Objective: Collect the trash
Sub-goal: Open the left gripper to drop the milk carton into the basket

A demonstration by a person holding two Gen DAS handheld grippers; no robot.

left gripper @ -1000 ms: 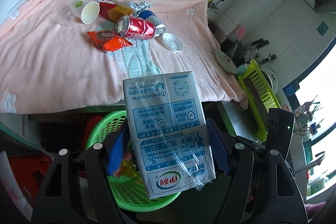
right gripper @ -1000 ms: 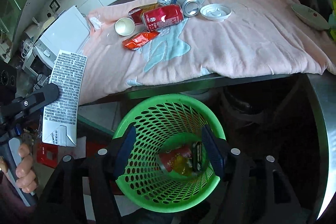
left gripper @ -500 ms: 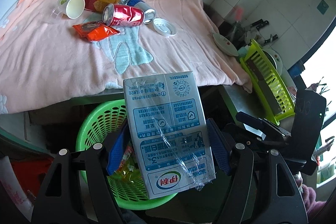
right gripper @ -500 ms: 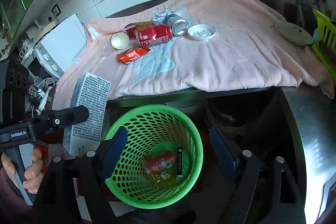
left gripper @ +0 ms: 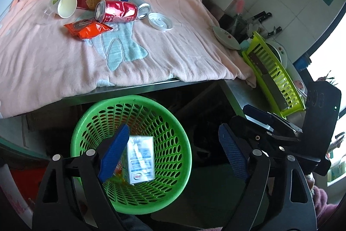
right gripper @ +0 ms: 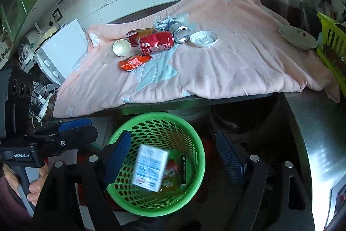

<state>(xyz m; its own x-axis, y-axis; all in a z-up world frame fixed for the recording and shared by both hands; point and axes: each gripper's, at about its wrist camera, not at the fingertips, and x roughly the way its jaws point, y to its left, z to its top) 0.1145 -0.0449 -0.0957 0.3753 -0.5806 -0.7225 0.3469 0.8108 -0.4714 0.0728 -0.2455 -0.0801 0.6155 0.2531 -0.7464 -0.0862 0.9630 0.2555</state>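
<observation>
- Fingers of the left gripper [left gripper: 173, 153] now stand spread apart with nothing between them; half a second ago they clamped the milk carton [left gripper: 140, 160].
- That carton, blurred, has dropped into the green basket [left gripper: 164, 114] in the lower middle of the frame, beside a red wrapper [right gripper: 173, 167].
- Right gripper [right gripper: 173, 157], lower middle of its view, has its fingers parted and empty over the basket, as before.
- Left on the pink towel [left gripper: 54, 62] covering the surface, upper left of the frame: paper cup [left gripper: 66, 6], red can [left gripper: 116, 13], silver can [left gripper: 140, 6], orange packet [left gripper: 88, 29], white lid [left gripper: 161, 22], unchanged.
- White bowl [left gripper: 226, 38] sits at the towel's right edge.
</observation>
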